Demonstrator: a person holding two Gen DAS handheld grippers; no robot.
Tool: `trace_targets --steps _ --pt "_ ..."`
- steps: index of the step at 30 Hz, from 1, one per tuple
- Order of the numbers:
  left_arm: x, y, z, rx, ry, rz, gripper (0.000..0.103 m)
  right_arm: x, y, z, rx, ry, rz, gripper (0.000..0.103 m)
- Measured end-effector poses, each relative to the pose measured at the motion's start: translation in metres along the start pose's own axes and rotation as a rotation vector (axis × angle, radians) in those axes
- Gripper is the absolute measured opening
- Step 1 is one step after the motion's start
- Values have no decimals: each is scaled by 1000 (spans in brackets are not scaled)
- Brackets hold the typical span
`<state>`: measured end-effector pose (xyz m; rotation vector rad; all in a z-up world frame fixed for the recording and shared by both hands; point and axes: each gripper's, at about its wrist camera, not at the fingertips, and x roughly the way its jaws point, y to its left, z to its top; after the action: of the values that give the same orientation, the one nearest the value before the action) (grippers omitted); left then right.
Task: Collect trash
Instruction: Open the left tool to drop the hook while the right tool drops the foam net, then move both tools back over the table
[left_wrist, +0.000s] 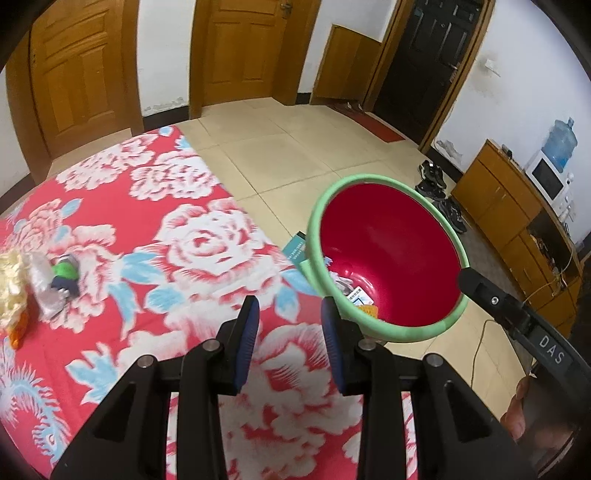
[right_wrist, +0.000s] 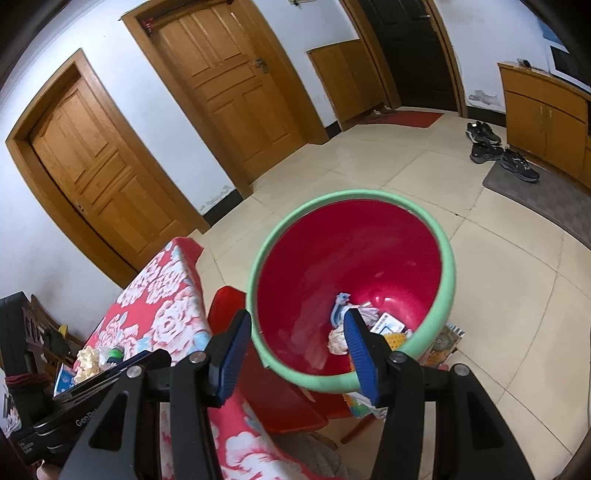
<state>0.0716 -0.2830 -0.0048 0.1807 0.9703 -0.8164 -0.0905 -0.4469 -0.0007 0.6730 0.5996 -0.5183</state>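
Note:
A red bin with a green rim (left_wrist: 369, 179) (right_wrist: 351, 194) stands beside the table, with paper scraps and wrappers (right_wrist: 384, 325) at its bottom. My right gripper (right_wrist: 297, 325) hangs open over the bin's near rim with nothing between its blue pads. One black finger of the right gripper (left_wrist: 480, 290) shows at the bin's right rim. My left gripper (left_wrist: 290, 310) is open and empty above the red floral tablecloth (left_wrist: 192, 236). A yellow wrapper (left_wrist: 11, 280) and a clear plastic piece with a green item (left_wrist: 62, 273) lie at the table's left, well away from the left gripper.
The bin rests on printed papers (right_wrist: 447, 338) on a red stool (right_wrist: 229, 306) by the table's edge. Tiled floor (left_wrist: 280, 147) stretches beyond, with shoes (right_wrist: 484, 134), a grey mat (right_wrist: 546, 192), wooden cabinets (left_wrist: 495, 195) and a cable (left_wrist: 480, 339). Wooden doors line the far wall.

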Motion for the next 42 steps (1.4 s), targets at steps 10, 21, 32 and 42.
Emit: trace_targets --steps 10,21,32,42 --pt "-29 44 -8 -65 -41 65 34 1 28 -12 -42 25 34 56" --pt "-56 100 -9 -136 -99 157 34 2 51 -20 -91 46 45 58" --pt "-76 160 -7 -200 -145 291 34 10 69 -27 -122 71 48 58" --pt "-71 201 -7 -233 -125 378 36 18 84 -30 -150 91 49 58"
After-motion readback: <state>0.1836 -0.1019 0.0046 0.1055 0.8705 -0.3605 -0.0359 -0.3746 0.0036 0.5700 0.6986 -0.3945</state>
